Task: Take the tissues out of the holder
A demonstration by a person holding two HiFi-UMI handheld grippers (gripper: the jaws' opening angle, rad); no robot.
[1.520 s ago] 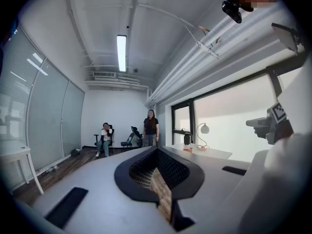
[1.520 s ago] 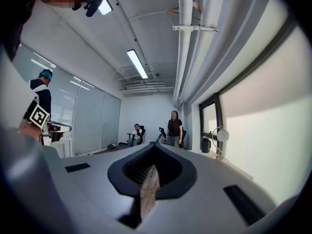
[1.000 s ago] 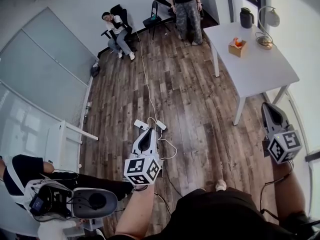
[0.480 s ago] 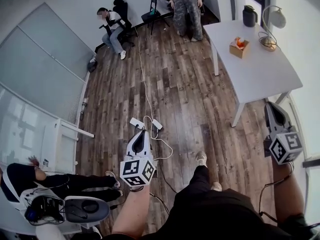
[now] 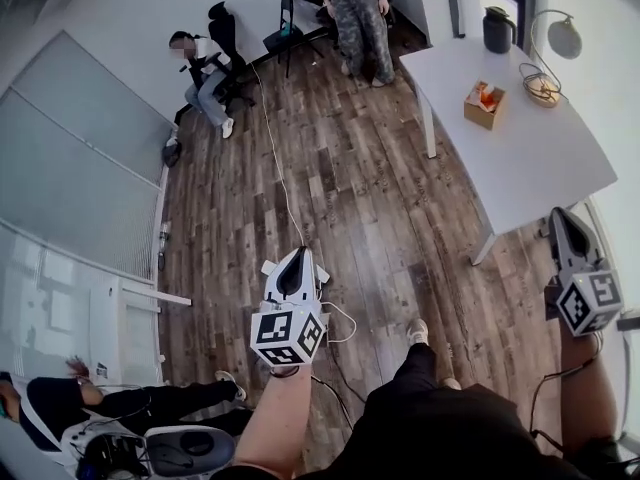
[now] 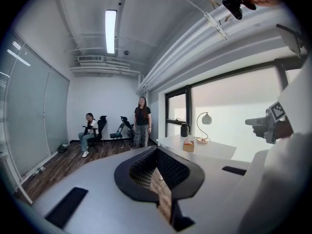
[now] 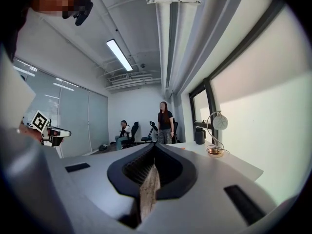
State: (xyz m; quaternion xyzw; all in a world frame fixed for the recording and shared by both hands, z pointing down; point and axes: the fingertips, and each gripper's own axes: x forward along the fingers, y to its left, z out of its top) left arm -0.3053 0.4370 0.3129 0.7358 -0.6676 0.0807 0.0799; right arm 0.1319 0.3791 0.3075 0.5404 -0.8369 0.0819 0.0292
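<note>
Left tool (image 5: 296,256), right tool (image 5: 560,215): grey shells, black-white marker cubes (image 5: 286,336); black clothing (image 5: 450,433).

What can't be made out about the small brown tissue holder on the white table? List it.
- Tissues: head view, the holder is too small; only an orange-white bit shows on top.
- Holder's opening: left gripper view, too small and distant.
- Holder in the right gripper view: nearly all hidden by the grey body of the right gripper.

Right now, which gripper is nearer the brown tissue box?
Right. The right gripper hangs beside the white table holding the brown tissue box; the left gripper is farther off, over wooden floor.
</note>
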